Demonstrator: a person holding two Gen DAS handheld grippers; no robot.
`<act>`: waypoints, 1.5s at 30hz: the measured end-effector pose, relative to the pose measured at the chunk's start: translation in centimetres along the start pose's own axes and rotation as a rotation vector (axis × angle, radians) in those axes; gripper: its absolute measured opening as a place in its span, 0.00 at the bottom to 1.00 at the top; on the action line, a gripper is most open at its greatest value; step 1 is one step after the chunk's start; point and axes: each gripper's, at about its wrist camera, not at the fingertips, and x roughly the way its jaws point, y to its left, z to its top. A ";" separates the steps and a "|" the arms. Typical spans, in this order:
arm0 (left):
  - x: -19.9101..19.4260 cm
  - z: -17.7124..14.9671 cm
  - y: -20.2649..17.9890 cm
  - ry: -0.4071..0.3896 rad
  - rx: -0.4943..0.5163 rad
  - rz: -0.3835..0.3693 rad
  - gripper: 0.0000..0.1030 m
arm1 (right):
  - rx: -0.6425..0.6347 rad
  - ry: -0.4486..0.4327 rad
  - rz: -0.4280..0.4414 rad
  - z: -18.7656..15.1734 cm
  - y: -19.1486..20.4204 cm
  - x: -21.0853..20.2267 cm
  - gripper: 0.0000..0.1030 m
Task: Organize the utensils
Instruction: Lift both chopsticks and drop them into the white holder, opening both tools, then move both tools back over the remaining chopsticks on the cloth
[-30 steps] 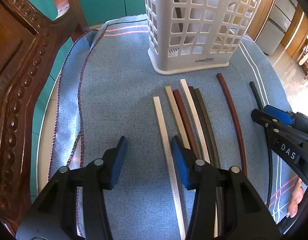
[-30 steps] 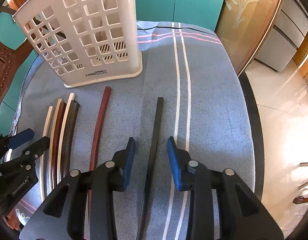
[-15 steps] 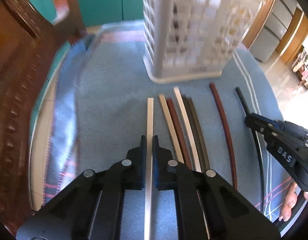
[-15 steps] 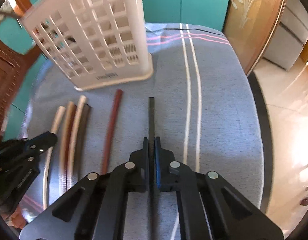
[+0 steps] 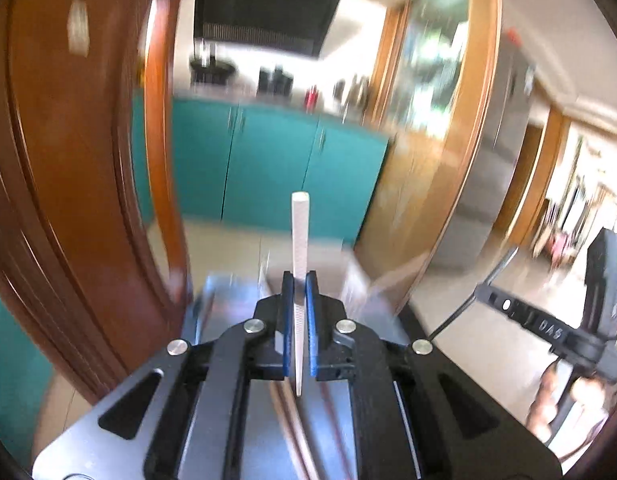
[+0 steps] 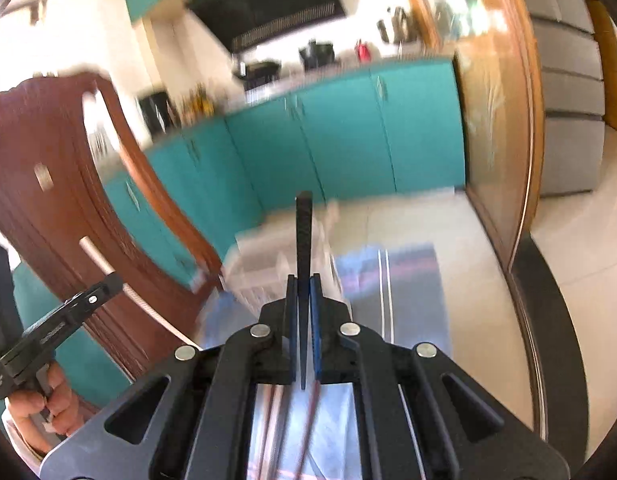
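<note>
- Left claw (image 5: 299, 280): pads pressed together on a white chopstick (image 5: 299, 232), which stood clear of the bench, its tip against the teal cabinets (image 5: 268, 160); its lower end was cut off behind the claw body.
- Right claw (image 6: 304, 282): pads clamped on a black chopstick (image 6: 303, 236), likewise raised; its near end showed just below the pads.
- White basket (image 6: 268, 264): smeared by blur behind the black chopstick, its outline hard to make out.
- Remaining chopsticks (image 6: 308, 420): reddish streaks on the blue cloth (image 6: 404, 280), glimpsed between the claw arms; count could not be told.
- Wooden chair (image 5: 68, 160): blurred, at left.
</note>
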 end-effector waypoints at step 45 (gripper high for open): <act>12.0 -11.6 3.8 0.422 -0.009 0.089 0.24 | -0.086 0.479 -0.129 -12.9 -2.8 13.1 0.43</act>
